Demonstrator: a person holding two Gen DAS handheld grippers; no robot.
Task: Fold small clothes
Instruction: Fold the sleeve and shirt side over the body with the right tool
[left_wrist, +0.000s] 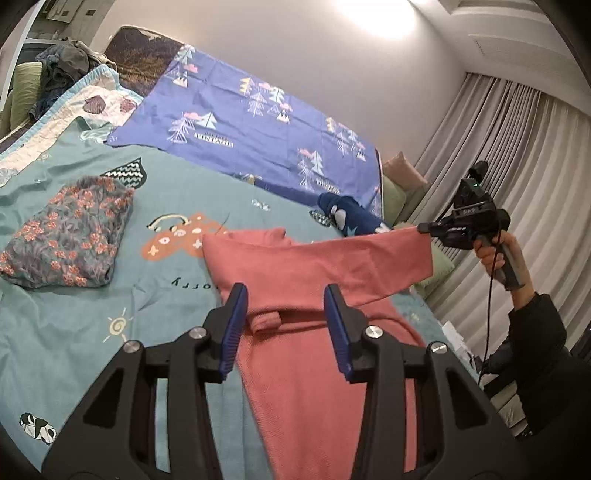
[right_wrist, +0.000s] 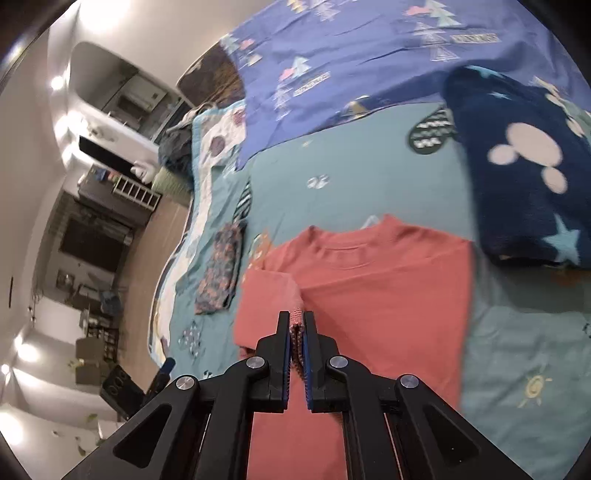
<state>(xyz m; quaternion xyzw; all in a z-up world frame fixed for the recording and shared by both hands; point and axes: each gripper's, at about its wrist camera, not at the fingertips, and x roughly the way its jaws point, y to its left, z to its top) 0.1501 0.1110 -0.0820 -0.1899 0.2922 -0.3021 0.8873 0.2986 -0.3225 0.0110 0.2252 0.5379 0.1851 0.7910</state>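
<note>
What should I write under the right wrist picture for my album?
Right gripper pinching the sleeve of a salmon-pink knit shirt over a teal cartoon-print bedspread.

White walls (left_wrist: 295, 74), grey pleated curtains (left_wrist: 517, 155), wooden floor (right_wrist: 147, 251), bright ceiling light (left_wrist: 380, 18).

Teal bedspread (left_wrist: 184, 206) — grey curtains (left_wrist: 517, 155)
</note>
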